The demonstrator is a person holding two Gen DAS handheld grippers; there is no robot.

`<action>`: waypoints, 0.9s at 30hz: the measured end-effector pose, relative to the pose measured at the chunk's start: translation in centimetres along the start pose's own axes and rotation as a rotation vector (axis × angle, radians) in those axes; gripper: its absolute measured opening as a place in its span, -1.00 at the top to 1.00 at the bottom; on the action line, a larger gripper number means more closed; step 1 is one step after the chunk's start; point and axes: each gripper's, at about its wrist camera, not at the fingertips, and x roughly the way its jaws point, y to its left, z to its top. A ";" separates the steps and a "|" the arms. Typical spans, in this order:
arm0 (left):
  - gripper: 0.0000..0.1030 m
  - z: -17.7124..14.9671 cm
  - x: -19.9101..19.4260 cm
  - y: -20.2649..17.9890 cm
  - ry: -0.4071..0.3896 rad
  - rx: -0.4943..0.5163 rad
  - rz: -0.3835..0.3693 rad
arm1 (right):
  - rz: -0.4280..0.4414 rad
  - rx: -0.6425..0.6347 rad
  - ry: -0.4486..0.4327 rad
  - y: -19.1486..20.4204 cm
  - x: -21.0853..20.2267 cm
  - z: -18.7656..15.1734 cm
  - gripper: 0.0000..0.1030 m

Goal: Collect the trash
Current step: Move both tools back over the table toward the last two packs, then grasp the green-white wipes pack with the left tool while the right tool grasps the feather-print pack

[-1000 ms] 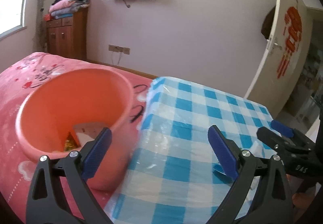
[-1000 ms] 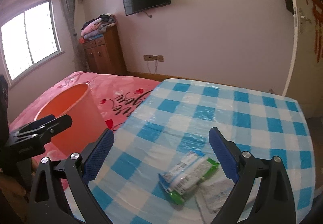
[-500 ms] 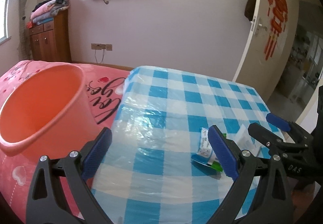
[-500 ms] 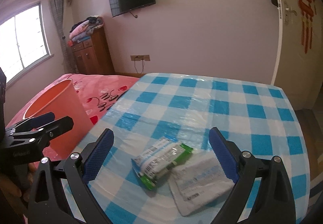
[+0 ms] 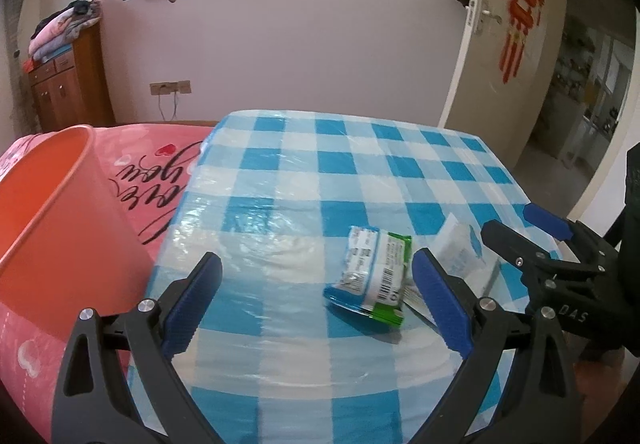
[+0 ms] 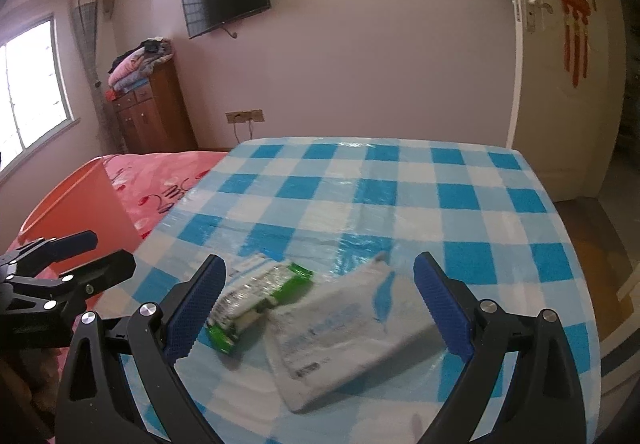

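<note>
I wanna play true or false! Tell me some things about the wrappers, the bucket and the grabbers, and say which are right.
1. The green wrapper lies on the checked tablecloth. True.
2. The white packet is inside the orange bucket. False: it lies on the tablecloth, beside the green wrapper.
3. The right gripper is open and holds nothing. True.
4. The left gripper is shut on the green wrapper. False: its fingers are spread wide, empty.
5. The bucket stands on the tablecloth. False: it sits on the pink bedspread, left of the table.
</note>
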 end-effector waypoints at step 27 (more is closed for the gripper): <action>-0.87 -1.3 7.2 -5.2 0.139 0.113 -0.040 | 0.132 0.382 0.150 -10.8 1.8 -4.8 -0.82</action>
